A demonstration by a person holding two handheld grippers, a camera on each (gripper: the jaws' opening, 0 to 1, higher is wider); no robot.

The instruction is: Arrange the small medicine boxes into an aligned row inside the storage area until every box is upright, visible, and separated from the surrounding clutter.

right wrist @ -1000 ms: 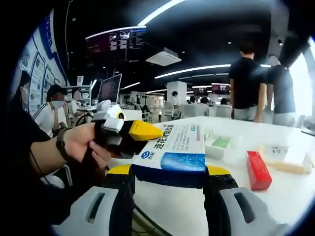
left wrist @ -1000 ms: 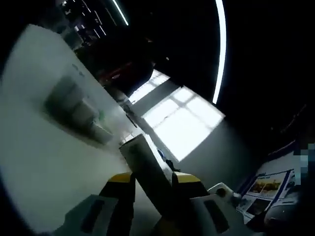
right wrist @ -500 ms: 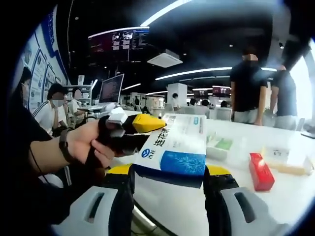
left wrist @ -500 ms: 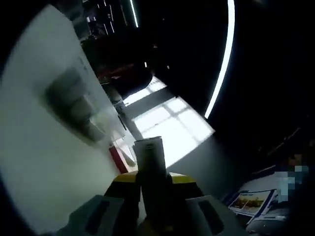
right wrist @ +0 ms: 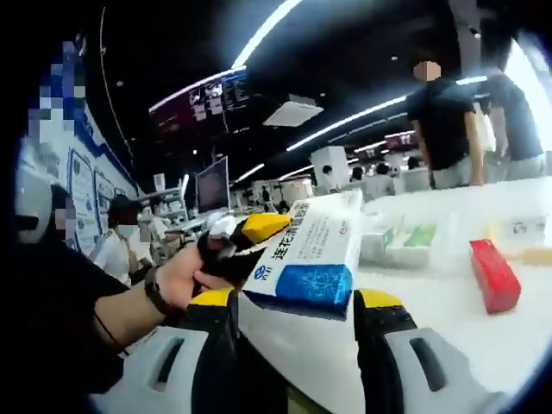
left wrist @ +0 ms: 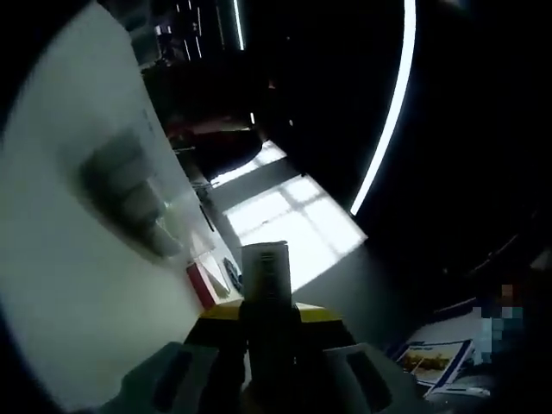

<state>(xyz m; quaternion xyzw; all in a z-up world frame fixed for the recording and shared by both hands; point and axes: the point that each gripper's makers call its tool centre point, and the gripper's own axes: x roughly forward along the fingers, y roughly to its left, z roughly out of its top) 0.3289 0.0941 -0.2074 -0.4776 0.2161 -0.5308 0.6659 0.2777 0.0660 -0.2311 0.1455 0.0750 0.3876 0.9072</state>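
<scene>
Above the white table (right wrist: 448, 328), the left tool (right wrist: 246, 233) grips a white-and-blue medicine box (right wrist: 310, 259) between the right tool's (right wrist: 293, 306) spread jaws; a red box (right wrist: 493, 274) lies nearby.

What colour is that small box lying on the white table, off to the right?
Red. The small box shows best in the right gripper view, lying on the table.

Blue-white medicine box (right wrist: 309, 259) tilted aloft; red box (right wrist: 492, 274) flat on table

Your left gripper view dim and underexposed, window (left wrist: 289, 226) blown out at centre, table (left wrist: 60, 259) soft and blurred, your right gripper view brighter, ceiling light strips (right wrist: 259, 34) glaring, fisheye bending at the edges.
</scene>
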